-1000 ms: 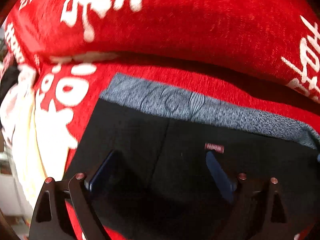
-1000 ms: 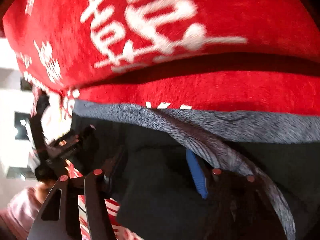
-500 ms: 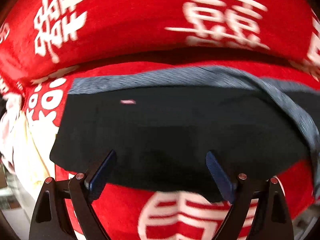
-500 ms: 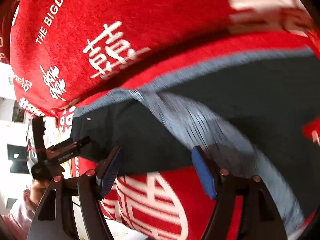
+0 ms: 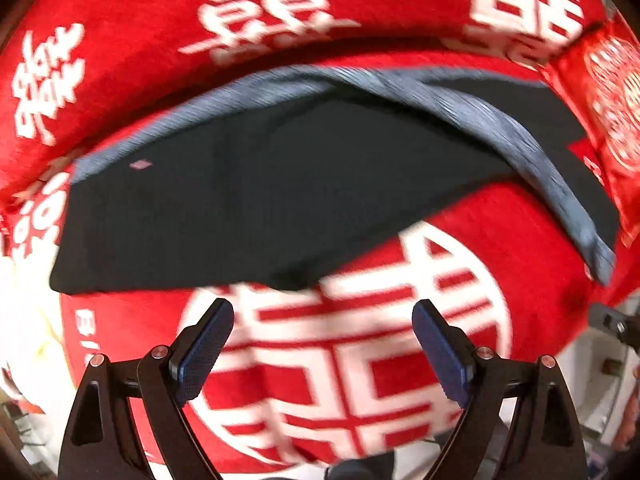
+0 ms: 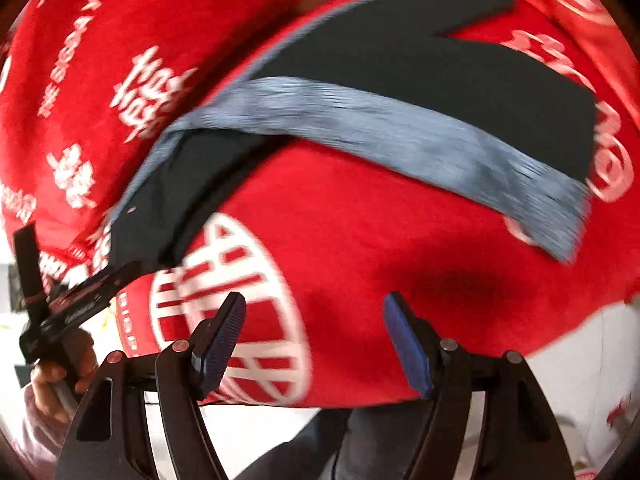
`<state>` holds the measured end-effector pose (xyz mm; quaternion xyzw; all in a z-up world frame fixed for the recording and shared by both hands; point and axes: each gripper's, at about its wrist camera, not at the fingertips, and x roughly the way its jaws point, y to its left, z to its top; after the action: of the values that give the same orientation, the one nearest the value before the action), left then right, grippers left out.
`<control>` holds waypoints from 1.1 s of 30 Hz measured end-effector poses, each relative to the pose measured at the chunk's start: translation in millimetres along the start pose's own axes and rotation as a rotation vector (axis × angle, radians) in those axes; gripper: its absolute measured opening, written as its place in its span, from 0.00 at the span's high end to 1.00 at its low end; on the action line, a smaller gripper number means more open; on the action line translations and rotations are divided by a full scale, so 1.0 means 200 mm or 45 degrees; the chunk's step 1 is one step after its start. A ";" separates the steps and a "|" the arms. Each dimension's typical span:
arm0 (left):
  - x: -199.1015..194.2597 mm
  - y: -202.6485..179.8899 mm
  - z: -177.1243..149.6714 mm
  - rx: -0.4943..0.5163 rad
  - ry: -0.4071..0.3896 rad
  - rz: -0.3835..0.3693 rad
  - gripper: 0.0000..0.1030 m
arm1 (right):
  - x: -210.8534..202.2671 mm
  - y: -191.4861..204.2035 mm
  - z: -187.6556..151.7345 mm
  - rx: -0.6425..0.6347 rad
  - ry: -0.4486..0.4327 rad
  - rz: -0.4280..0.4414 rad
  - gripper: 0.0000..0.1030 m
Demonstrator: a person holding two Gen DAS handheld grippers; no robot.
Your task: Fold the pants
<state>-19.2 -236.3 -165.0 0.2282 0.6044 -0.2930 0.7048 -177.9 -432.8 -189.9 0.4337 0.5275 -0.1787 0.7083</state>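
Observation:
Black pants [image 5: 256, 200] with a grey waistband [image 5: 500, 128] lie spread on a red blanket with white characters. In the right wrist view the pants [image 6: 460, 68] stretch to the upper right and the grey band [image 6: 400, 132] crosses them diagonally. My left gripper [image 5: 322, 332] is open and empty, hovering just short of the pants' near edge. My right gripper [image 6: 314, 330] is open and empty over bare blanket, well short of the pants. The left gripper also shows in the right wrist view [image 6: 72, 308], held by a hand.
The red blanket [image 5: 352, 380] covers a bed-like surface; its near edge [image 6: 440, 380] drops off to a pale floor. A red patterned pillow [image 5: 600, 92] lies at the right. A folded ridge of red blanket [image 5: 280, 12] runs behind the pants.
Both grippers have pulled back from the pants toward the blanket's near edge. The pants, close under the fingers a second ago, now lie released and farther away.

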 end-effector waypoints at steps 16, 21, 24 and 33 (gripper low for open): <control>0.32 -0.77 0.35 -0.048 0.057 -0.412 0.11 | -0.08 -0.95 0.17 0.400 -0.108 0.406 0.27; 0.42 -0.81 0.36 -0.157 0.091 -0.466 0.11 | -0.02 -1.01 0.21 0.456 -0.084 0.614 0.35; 0.45 -0.81 0.38 -0.175 0.076 -0.468 0.48 | 0.03 -1.04 0.23 0.536 -0.008 0.674 0.89; 0.27 -0.83 0.63 -0.134 -0.028 -0.475 0.81 | -0.30 -0.88 0.57 0.297 -0.080 0.734 0.90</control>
<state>-38.1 -448.3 -192.3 0.0718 0.6430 -0.3892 0.6557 -257.2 -635.1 -202.6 0.6380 0.3367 -0.0431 0.6912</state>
